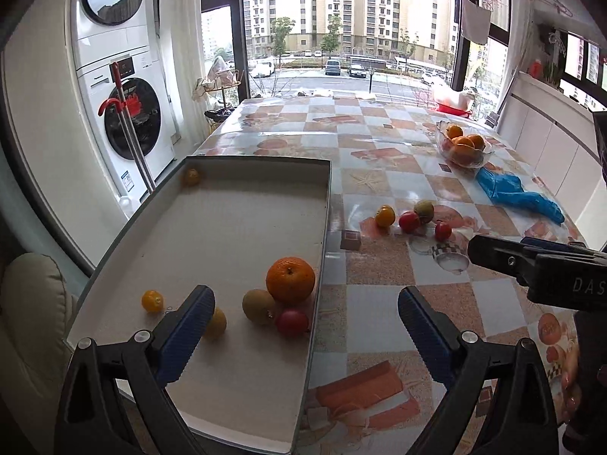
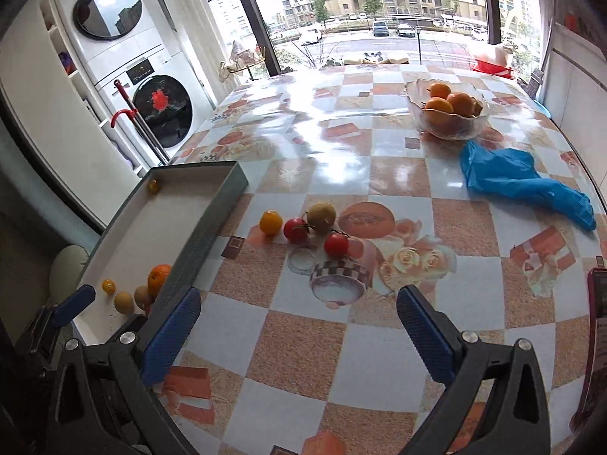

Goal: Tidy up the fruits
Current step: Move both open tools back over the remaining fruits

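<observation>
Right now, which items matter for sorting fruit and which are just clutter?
Job:
- tray with the large orange
- loose yellow tomato and red tomatoes on the table
- glass bowl of oranges

Clutter:
- blue glove
- mop
- washing machine

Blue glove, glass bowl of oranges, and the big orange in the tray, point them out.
blue glove (image 2: 508, 174), right wrist view, on its crumpled middle.
glass bowl (image 2: 447, 129), right wrist view, on its front wall.
big orange (image 1: 290, 280), left wrist view, on its peel's centre.
</observation>
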The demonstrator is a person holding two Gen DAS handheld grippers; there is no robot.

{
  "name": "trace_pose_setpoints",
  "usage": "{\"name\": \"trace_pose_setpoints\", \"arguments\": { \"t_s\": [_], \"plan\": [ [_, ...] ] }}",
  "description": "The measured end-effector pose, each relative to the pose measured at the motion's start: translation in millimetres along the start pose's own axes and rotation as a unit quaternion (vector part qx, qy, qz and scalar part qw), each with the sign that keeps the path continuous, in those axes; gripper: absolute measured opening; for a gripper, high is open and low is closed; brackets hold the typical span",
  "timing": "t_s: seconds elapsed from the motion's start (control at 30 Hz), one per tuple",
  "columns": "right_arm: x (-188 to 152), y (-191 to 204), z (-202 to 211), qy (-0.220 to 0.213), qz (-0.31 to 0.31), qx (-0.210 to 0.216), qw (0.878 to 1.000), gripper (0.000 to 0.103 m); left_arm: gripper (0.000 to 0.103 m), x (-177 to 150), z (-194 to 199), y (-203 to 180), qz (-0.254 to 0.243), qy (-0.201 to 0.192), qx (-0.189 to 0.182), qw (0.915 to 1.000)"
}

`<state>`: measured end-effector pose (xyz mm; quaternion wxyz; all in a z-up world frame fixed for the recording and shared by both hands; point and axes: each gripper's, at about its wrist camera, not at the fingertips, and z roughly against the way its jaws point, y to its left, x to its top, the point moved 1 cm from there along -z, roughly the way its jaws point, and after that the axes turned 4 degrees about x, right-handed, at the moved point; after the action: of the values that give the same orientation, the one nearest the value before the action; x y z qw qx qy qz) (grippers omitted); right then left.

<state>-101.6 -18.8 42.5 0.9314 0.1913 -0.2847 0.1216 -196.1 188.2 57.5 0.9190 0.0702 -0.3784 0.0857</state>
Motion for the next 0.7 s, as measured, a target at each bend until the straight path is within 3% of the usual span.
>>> {"name": "trace_pose_setpoints", "arguments": {
  "t_s": [0.27,0.37,0.7],
  "plan": [
    [-23.9,-71.0,1.8,0.012,-0.011,-0.143,0.990,0.103,0.098,0.3,7.2,-48.0,-0.057,-0.001,-0.019,0.9982],
    [-32.4,-91.2,-3.2,0.025,-0.030,-0.149,0.988,0.103,0.098,-3.8,1.0,-67.6,-0.081,0.012,-0.032,0.9961],
    [-38.3,-88.7,-0.8,-0.002,-0.008,-0.155,0.988,0.103,0.101,-35.2,-32.8,-107.0,-0.113,0.079,-0.043,0.9895]
  ]
}}
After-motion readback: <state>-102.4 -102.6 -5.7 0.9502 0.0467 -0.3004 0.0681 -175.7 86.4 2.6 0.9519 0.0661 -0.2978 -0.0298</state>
